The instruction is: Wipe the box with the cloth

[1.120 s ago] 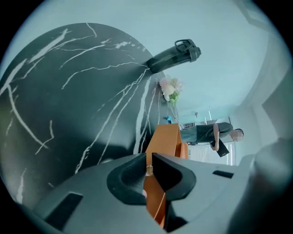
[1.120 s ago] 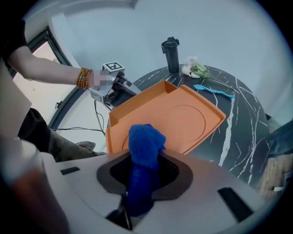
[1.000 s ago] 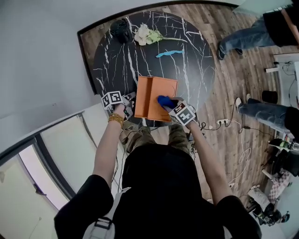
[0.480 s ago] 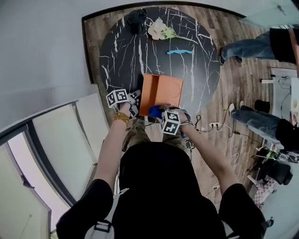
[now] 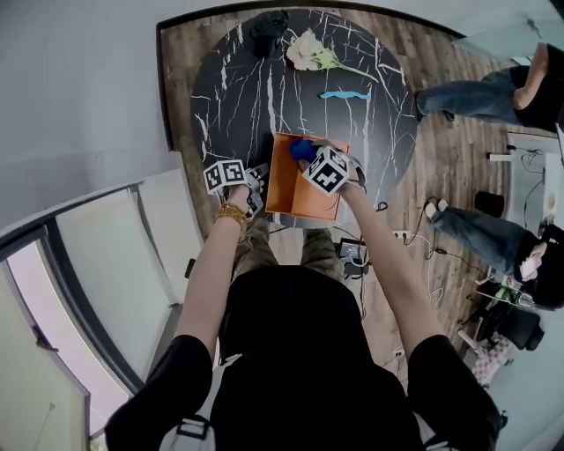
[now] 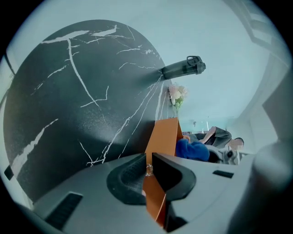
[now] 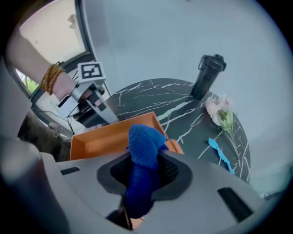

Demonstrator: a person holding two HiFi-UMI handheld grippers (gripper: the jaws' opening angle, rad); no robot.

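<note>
An open orange box (image 5: 308, 189) lies on the near part of a round black marble table (image 5: 238, 88). My left gripper (image 5: 263, 187) is shut on the box's left wall; in the left gripper view its jaws (image 6: 147, 170) pinch the thin orange wall (image 6: 164, 137). My right gripper (image 5: 310, 157) is shut on a blue cloth (image 5: 300, 149) and points steeply down at the far end of the box. In the right gripper view the blue cloth (image 7: 144, 146) sticks out between the jaws over the box (image 7: 105, 139).
At the table's far edge stand a black bottle (image 5: 267, 25) and a bunch of pale flowers (image 5: 308, 51), with a light blue strip (image 5: 344, 94) nearer in. People stand on the wooden floor at the right (image 5: 476, 88). Cables lie by the table's foot (image 5: 397, 236).
My right gripper has carried the blue cloth from the box's near edge across to its far end. The left gripper has kept its hold on the box's left wall.
</note>
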